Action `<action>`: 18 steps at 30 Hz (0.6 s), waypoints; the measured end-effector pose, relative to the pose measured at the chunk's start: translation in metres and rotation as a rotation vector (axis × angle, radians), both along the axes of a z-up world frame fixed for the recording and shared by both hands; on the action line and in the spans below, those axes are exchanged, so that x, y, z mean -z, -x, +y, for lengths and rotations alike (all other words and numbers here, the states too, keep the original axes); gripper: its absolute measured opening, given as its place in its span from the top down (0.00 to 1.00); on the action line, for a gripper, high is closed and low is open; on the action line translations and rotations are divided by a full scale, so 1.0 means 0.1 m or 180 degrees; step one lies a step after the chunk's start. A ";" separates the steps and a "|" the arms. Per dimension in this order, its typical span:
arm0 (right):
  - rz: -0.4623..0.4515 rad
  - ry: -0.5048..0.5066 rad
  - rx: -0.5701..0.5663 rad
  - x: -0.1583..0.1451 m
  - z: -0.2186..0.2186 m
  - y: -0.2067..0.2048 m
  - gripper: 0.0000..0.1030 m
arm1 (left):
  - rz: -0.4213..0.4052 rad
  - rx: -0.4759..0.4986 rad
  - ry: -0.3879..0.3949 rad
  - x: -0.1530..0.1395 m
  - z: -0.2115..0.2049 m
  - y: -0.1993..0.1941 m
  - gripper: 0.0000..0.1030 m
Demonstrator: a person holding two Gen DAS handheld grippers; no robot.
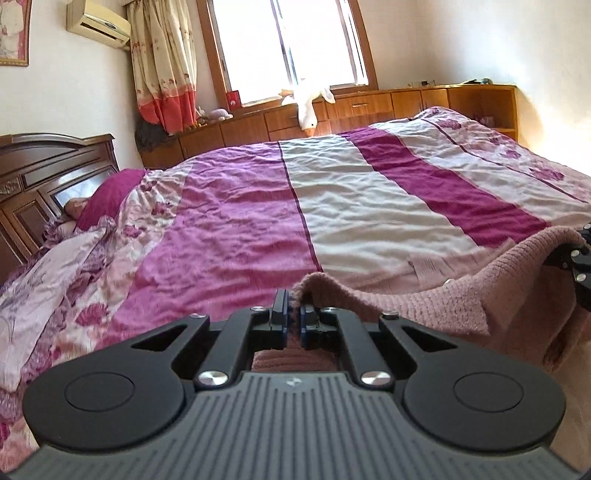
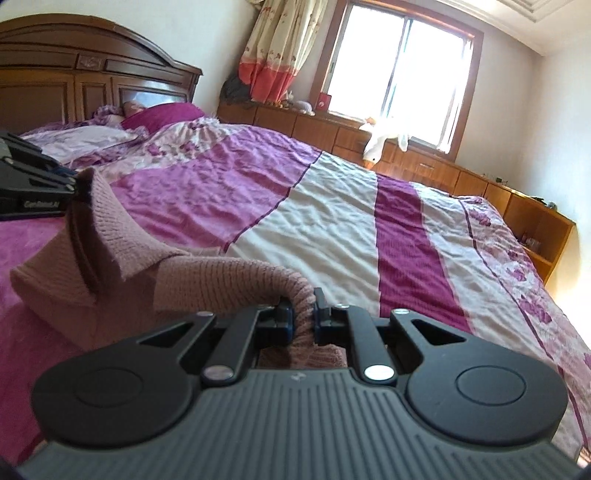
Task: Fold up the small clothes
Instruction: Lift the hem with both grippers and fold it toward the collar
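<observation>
Sweater (image 1: 424, 299) held up above bed (image 1: 351, 206) | left gripper (image 1: 293, 308) pinching its edge | right gripper (image 2: 303, 314) pinching its edge

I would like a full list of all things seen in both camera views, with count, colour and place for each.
sweater: one, dusty pink knit, lifted over the near edge of the bed, pinched at two spots
bedspread: one, purple, white and magenta stripes with flowers, covering the bed
pillow: one, magenta, by the headboard
headboard: one, dark brown wood, at the bed's head
curtain: one, cream with red hem, left of the window
window: one, wooden frame, far wall
goose toy: one, white, hanging over the cabinet
cabinet: one, light brown, under the window
air conditioner: one, cream, high on the wall
left gripper: black, shut on the sweater
right gripper: black, shut on the sweater
</observation>
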State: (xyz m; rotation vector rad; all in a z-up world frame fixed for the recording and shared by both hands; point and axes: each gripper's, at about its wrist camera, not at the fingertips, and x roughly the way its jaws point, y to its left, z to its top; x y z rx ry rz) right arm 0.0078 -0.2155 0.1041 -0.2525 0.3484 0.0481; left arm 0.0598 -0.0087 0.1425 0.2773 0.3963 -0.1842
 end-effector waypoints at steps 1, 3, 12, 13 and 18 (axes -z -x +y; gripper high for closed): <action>-0.0016 0.0004 0.0007 -0.01 0.00 -0.06 0.88 | -0.0001 -0.0002 -0.0012 -0.02 -0.02 -0.10 0.94; -0.0031 0.0013 0.0027 -0.02 -0.01 -0.21 0.88 | -0.0009 -0.0019 -0.0037 -0.03 -0.08 -0.27 0.94; 0.0115 0.0028 0.0161 0.15 -0.06 -0.88 0.88 | 0.0214 -0.0089 0.0029 0.20 -0.23 -1.15 0.94; 0.0175 -0.0001 0.0177 0.20 -0.06 -0.95 0.88 | 0.0270 -0.0097 0.0048 0.25 -0.24 -1.25 0.94; 0.0407 -0.0025 0.0246 0.49 -0.08 -1.27 0.88 | 0.0508 -0.0200 0.0079 0.63 -0.28 -1.69 0.94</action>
